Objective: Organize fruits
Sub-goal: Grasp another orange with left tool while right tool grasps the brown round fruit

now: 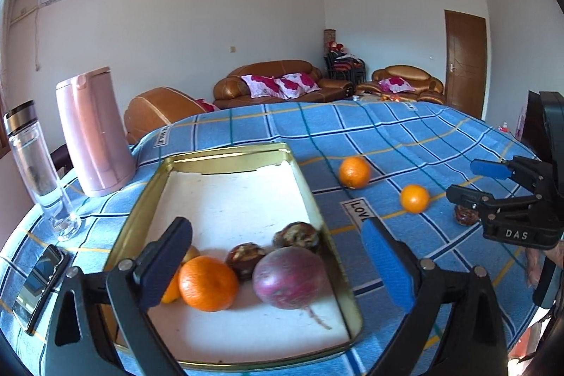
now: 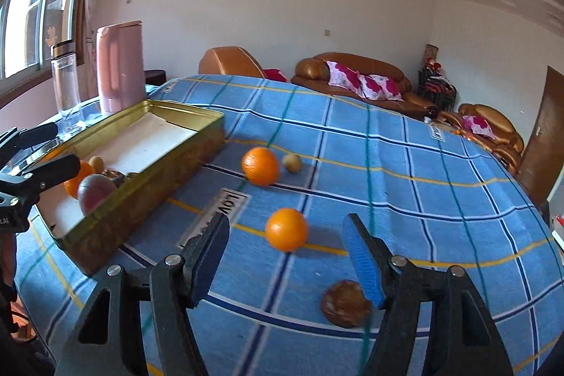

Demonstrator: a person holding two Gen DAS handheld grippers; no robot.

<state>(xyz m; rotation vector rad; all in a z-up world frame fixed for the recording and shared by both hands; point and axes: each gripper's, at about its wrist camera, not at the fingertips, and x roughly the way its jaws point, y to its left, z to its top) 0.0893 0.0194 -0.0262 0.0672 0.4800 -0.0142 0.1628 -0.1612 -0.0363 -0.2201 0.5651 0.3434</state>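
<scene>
A gold tin tray (image 1: 306,185) (image 2: 148,185) lies on the blue checked tablecloth. It holds an orange (image 1: 208,282), a purple fruit (image 1: 290,277), two dark brown fruits (image 1: 246,258) and a part-hidden orange piece. My left gripper (image 1: 278,265) is open and empty above the tray's near end. On the cloth lie two oranges (image 2: 260,165) (image 2: 286,229), a small tan fruit (image 2: 292,162) and a brown fruit (image 2: 345,303). My right gripper (image 2: 287,258) is open and empty, just short of the nearer orange, with the brown fruit by its right finger.
A pink kettle (image 1: 93,133) and a clear glass bottle (image 1: 35,168) stand at the table's left, beyond the tray. A phone (image 1: 38,284) lies at the left edge. Sofas and a door are beyond the table.
</scene>
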